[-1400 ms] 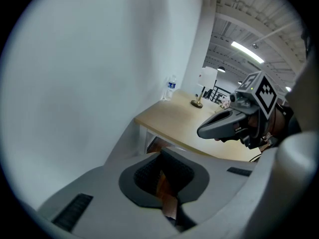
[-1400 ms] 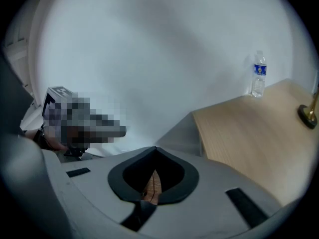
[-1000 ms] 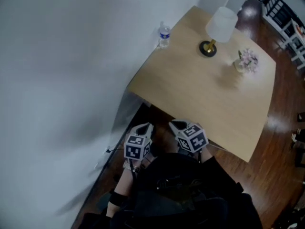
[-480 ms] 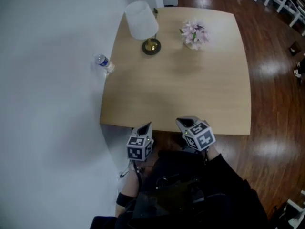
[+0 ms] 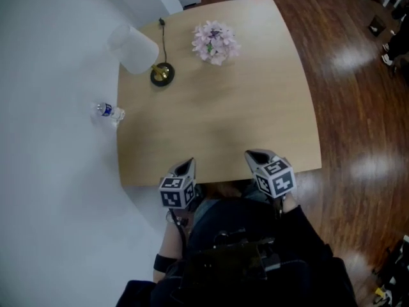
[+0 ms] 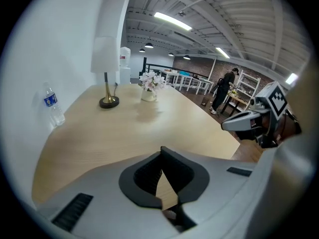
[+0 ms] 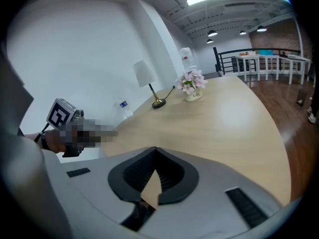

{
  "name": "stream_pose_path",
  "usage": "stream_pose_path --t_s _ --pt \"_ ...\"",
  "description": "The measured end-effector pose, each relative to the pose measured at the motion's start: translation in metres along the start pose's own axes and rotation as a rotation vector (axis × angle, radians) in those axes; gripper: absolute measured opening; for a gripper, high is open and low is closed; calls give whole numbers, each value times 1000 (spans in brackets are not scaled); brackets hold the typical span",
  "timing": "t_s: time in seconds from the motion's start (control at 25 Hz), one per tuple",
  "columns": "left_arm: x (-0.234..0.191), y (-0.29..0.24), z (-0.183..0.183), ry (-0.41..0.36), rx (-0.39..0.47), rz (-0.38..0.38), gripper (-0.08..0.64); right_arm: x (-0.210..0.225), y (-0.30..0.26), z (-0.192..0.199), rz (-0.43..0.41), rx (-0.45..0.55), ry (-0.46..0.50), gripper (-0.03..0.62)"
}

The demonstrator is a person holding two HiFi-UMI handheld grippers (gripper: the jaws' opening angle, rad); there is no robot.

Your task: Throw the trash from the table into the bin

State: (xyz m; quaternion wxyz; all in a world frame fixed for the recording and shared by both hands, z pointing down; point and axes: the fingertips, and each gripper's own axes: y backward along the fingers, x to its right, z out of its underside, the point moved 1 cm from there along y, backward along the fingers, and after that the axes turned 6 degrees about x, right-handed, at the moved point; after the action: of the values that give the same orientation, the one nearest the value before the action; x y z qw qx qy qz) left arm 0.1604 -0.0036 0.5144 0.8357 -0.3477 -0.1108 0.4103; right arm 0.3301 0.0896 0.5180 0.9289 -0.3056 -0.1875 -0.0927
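Your view has swung round a lot in the last second. Back then the pale wooden square counter (image 5: 243, 107) sat skewed off to your upper right. Both tongs hung off its near corner, beside the white wall (image 5: 45, 171). Now you're facing it pretty much square on. The white-shaded lamp with the round brass base (image 5: 137, 51) has slid from the upper right of your view to the upper left.

Nothing on the counter has shifted against the lamp, though. The clear plastic water bottle with a blue label (image 5: 110, 112) stands upright where it was, on the wall-side edge. It's nearer to you than the lamp and well apart from both tongs. The bunch of pale pink flowers in a small vase (image 5: 215, 41) is still to the lamp's right, near it but not touching.

The left tongs (image 5: 186, 165) and right tongs (image 5: 257, 155) now point in over the counter's near edge, the one farthest from the lamp. They sit side by side with a gap between them, the left one on the lamp's side. Both are closed, tips together with nothing between them, same as before. The glossy dark wood floor (image 5: 358, 107) shows past the side of the counter away from the lamp.
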Motion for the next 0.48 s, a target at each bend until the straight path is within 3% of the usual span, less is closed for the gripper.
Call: stream_pose_path --t_s 0.48 --pt "9 10 -15 -70 8 89 3 4 34 -8 114 44 -45 8"
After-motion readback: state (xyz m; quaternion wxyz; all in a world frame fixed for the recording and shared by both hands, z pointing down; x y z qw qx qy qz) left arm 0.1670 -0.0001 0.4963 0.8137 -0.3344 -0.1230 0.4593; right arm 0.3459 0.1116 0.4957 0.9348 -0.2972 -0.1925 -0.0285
